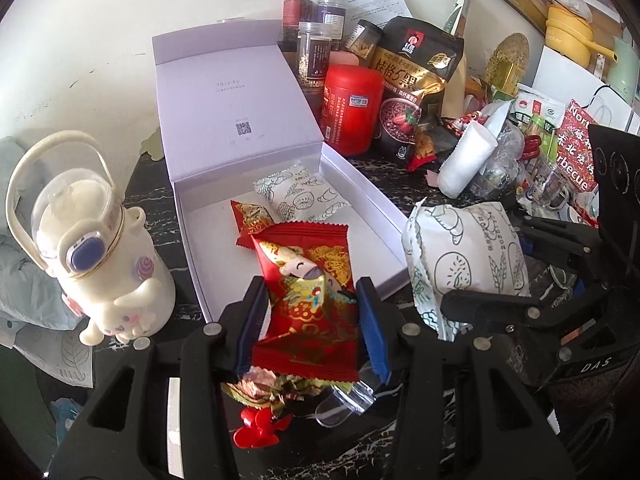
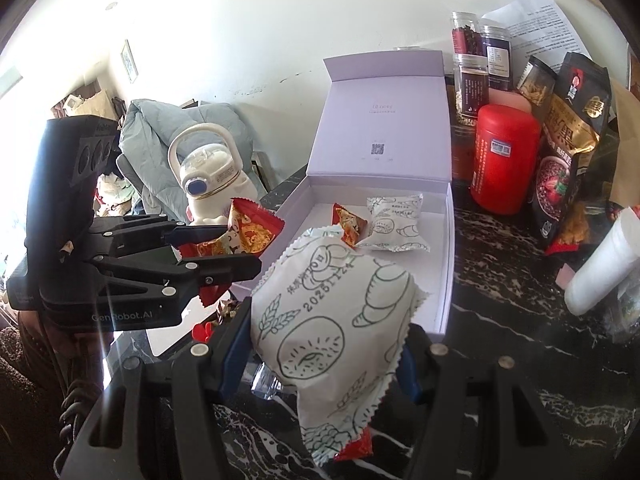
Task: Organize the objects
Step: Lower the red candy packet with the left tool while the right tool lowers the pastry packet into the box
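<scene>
My left gripper is shut on a red snack packet and holds it over the near edge of an open lilac box. My right gripper is shut on a white bread packet, just in front of the box. Inside the box lie one red packet and one white packet. The right gripper with its white packet shows at the right of the left wrist view. The left gripper with its red packet shows at the left of the right wrist view.
A cream bottle with a handle stands left of the box. A red canister, jars, a black-gold pouch and a white roll crowd the back and right. Foil wrappers and a red flower lie under my left gripper on dark marble.
</scene>
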Demonstrator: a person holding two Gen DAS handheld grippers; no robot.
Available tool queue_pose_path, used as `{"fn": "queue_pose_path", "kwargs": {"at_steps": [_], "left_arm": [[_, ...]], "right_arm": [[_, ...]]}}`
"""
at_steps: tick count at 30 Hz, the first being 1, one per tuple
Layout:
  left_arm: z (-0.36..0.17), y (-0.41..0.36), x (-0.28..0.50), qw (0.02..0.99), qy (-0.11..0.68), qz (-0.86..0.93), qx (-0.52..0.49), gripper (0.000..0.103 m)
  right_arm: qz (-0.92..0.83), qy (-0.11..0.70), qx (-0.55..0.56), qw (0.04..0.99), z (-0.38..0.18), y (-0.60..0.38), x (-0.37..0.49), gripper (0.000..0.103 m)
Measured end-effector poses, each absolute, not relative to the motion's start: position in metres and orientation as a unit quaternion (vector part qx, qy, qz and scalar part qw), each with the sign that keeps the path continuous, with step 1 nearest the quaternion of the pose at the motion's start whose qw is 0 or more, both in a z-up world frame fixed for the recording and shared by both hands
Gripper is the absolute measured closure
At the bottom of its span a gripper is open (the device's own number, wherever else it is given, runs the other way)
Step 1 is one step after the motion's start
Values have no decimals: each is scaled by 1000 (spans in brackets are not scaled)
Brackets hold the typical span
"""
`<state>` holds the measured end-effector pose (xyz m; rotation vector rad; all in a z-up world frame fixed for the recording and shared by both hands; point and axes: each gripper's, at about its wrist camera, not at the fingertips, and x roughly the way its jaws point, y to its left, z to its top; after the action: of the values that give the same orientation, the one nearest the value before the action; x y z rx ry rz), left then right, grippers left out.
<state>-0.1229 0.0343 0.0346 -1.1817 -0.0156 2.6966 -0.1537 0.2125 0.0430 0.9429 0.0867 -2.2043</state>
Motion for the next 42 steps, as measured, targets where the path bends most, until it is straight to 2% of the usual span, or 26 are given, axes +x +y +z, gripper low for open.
{"fn": "queue_pose_path", "kwargs": {"at_steps": [32,42], "left_arm": [[24,35,-238,64,-34,915,-396,59],[1,25,-270,45,-41,905,-421,59]], "right_arm": [[-879,13,317,355,81,199,-267,41],[-870,27,328,368,64,184,-304,41]]}}
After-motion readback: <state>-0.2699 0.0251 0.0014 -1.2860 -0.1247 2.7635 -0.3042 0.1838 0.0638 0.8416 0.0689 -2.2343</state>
